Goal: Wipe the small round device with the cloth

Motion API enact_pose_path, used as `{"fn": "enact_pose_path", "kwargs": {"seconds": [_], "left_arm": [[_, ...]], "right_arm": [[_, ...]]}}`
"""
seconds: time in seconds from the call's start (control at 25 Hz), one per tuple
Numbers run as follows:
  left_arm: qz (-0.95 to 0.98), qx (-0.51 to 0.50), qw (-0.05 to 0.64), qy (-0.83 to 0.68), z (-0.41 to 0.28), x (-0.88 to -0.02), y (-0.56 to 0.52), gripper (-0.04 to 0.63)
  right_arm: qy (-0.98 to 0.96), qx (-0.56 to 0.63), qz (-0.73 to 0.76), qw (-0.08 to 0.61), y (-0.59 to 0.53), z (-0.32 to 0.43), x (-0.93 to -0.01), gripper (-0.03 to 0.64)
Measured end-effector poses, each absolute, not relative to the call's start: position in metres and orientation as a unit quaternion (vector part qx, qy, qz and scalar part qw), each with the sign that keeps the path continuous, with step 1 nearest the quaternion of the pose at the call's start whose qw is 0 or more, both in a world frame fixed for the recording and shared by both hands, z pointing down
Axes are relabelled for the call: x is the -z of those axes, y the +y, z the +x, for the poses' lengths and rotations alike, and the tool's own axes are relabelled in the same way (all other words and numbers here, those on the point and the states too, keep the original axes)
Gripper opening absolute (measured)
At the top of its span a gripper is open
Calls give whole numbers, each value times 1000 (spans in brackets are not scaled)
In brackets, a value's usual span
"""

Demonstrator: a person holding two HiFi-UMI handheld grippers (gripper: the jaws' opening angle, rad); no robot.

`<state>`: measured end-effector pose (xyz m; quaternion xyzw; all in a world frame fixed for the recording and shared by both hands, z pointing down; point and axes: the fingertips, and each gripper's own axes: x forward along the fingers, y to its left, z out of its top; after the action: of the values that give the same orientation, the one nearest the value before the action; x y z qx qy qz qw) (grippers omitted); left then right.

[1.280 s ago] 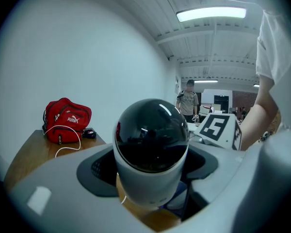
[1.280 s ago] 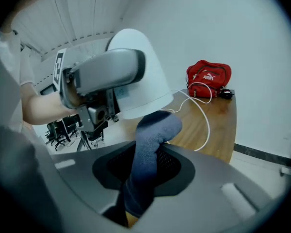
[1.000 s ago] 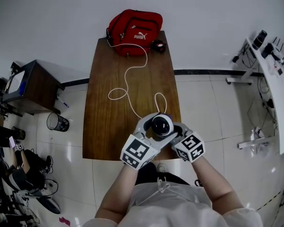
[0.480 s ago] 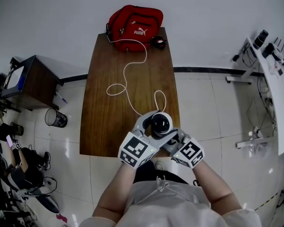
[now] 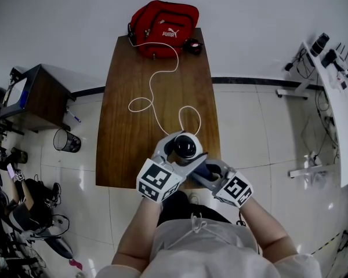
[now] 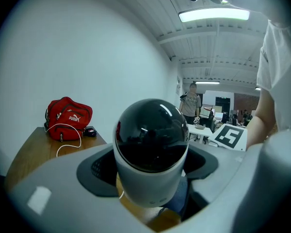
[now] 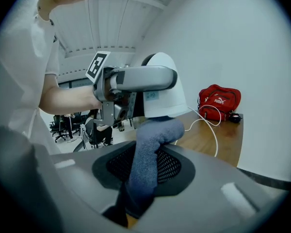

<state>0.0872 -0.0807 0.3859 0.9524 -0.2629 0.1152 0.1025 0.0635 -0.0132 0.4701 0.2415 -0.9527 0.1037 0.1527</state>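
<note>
The small round device [image 5: 184, 146], a white body with a glossy black dome, is lifted over the near end of the wooden table [image 5: 133, 126]. My left gripper [image 5: 182, 152] is shut on its body, one pad on each side [image 6: 94, 171]. In the left gripper view the device [image 6: 151, 149] fills the middle. My right gripper [image 5: 207, 172] is shut on a blue-grey cloth [image 5: 199, 169]. In the right gripper view the cloth [image 7: 148, 154] stands up between the jaws, its top pressed against the underside of the white device [image 7: 162, 89]. A white cable [image 5: 156, 91] runs from the device across the table.
A red bag [image 5: 162, 28] and a small dark object [image 5: 192, 45] lie at the table's far end. A dark side cabinet [image 5: 32, 97] and a mesh bin [image 5: 64, 139] stand to the left, a white desk [image 5: 336, 97] to the right. Tiled floor surrounds the table.
My left gripper has carried the device a little to the left. My right gripper with the cloth has slid toward the device's near, lower side.
</note>
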Motion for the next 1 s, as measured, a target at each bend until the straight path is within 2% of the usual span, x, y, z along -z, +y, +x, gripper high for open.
{"fn": "enact_pose_path", "kwargs": {"seconds": [0.16,0.32,0.44,0.72,1.0], "left_arm": [[948,-119,98,-278,75,-386,-86,377],[943,-133,91,-291,67,-396,-85,377],[938,-144,88,-301,62,-411,-85,379],[927,-190,123,-299,62,-491,-82,379],[922,-211,110,-304,66,-542,-92,379]], "right_arm": [[-919,-140,322,179,-39,91,-482,107],[-906,-159,369,131,-65,108,-464,107],[-892,-165,400,131,-80,118,-464,107],[-871,-173,444,123,-97,138,-482,107],[-860,-193,452,140,-111,130,-514,106]]}}
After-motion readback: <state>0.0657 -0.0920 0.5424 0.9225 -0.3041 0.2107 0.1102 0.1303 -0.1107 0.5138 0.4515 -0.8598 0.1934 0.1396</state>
